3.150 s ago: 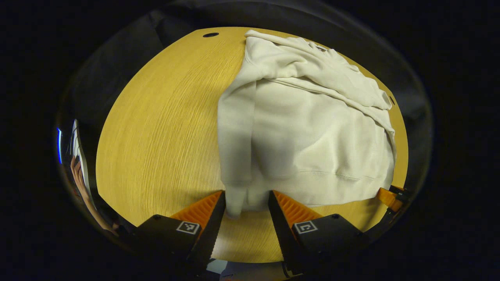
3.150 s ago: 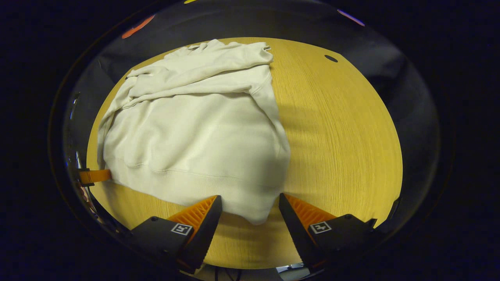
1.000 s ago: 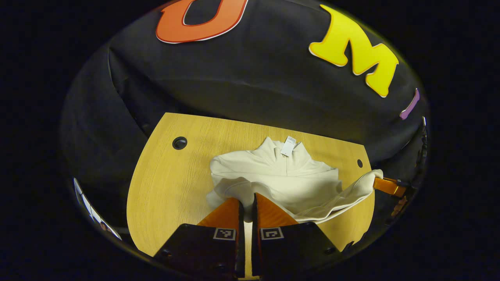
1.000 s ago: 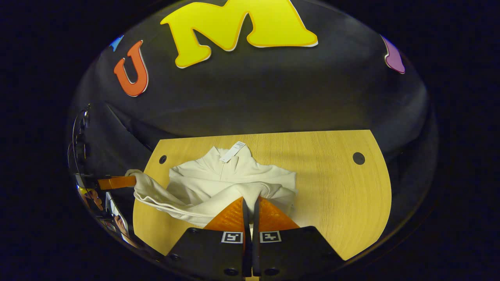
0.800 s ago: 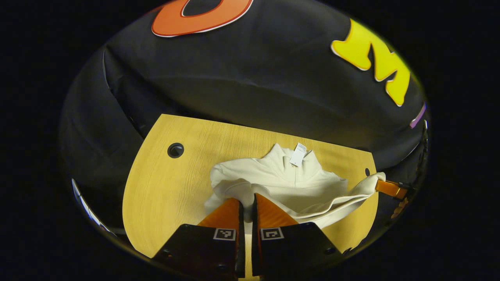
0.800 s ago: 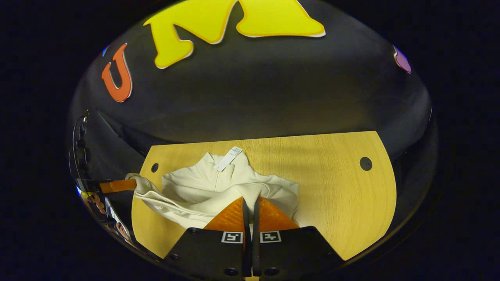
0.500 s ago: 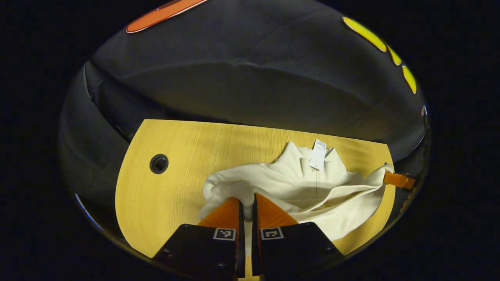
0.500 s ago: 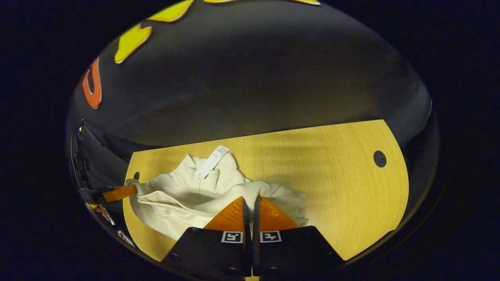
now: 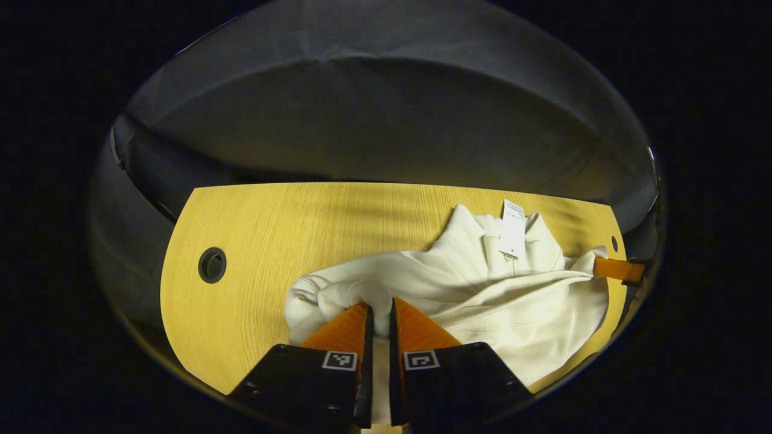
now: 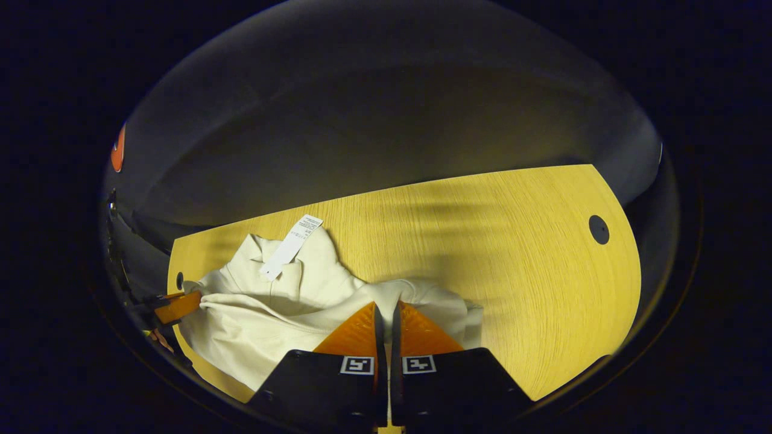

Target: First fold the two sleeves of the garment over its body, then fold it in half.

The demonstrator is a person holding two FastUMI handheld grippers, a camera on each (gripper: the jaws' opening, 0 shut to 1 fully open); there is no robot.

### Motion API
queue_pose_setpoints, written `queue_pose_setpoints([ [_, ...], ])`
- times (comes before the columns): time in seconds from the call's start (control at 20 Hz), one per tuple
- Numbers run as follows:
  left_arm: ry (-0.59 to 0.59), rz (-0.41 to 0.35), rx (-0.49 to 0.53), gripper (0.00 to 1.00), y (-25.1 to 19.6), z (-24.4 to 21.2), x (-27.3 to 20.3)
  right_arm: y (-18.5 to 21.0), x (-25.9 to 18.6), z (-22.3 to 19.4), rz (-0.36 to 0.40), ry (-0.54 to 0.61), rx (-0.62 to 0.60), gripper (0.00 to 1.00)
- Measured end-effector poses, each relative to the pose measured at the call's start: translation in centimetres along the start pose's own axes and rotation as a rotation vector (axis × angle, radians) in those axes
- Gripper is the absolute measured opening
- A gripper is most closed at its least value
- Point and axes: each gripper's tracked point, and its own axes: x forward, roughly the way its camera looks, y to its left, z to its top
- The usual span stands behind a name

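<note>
A cream sweatshirt [image 9: 482,289] lies on the yellow wooden table [image 9: 259,241], its collar and white tag [image 9: 513,228] at the far side. My left gripper [image 9: 378,306] is shut on the hem edge of the sweatshirt, held up over the body. In the right gripper view the sweatshirt [image 10: 271,307] is doubled toward the collar, the tag [image 10: 291,246] lying out behind it. My right gripper [image 10: 386,308] is shut on the other hem corner. Each view catches the other gripper's fingertip at the cloth's far side: the right one [image 9: 615,269], the left one [image 10: 176,306].
The table has a round cable hole on each side [image 9: 211,264] [image 10: 598,229]. The black booth wall [image 9: 386,120] rises right behind the far table edge. Bare tabletop [image 10: 512,259] stretches to the right of the sweatshirt in the right gripper view.
Both grippers closed on the sweatshirt's hem corners and carried the hem up and forward toward the collar. Over the last second they came lower and closer to the collar.
</note>
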Motion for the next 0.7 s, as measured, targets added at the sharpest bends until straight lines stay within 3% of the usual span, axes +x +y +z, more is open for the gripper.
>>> queue_pose_setpoints([
  [0.1,-0.018,-0.017,-0.021,0.23,-0.5,0.4,-0.4,0.4,-0.8,0.4,0.003,-0.025,-0.005,0.06],
  [0.2,-0.019,-0.028,-0.030,0.41,-0.8,0.4,-1.0,0.6,-1.9,1.3,-0.002,-0.071,0.015,0.07],
  [0.25,-0.021,-0.038,-0.035,0.57,-1.1,0.4,-1.4,0.2,-2.3,1.8,-0.011,-0.100,0.010,0.13],
  [0.3,-0.030,-0.049,-0.047,0.62,-1.3,0.6,-1.9,0.6,-3.1,2.3,0.006,-0.125,0.013,0.13],
  [0.35,-0.046,-0.061,-0.057,0.77,-1.5,0.8,-2.5,1.1,-3.7,2.6,0.024,-0.142,0.013,0.14],
  [0.4,-0.059,-0.075,-0.065,0.73,-1.8,1.1,-3.3,0.9,-4.6,2.9,0.026,-0.158,0.003,0.21],
  [0.45,-0.082,-0.074,-0.066,0.80,-1.7,1.4,-4.3,0.9,-5.7,3.2,0.024,-0.182,-0.012,0.20],
  [0.5,-0.110,-0.063,-0.057,0.84,-1.4,1.8,-5.2,1.1,-6.8,3.5,0.033,-0.208,-0.026,0.28],
  [0.55,-0.141,-0.056,-0.046,0.89,-1.3,2.1,-6.4,1.4,-8.1,3.5,0.040,-0.227,-0.040,0.24],
  [0.7,-0.242,-0.064,-0.021,0.91,-1.9,3.1,-11.3,1.8,-12.7,3.1,0.048,-0.289,-0.074,0.42],
])
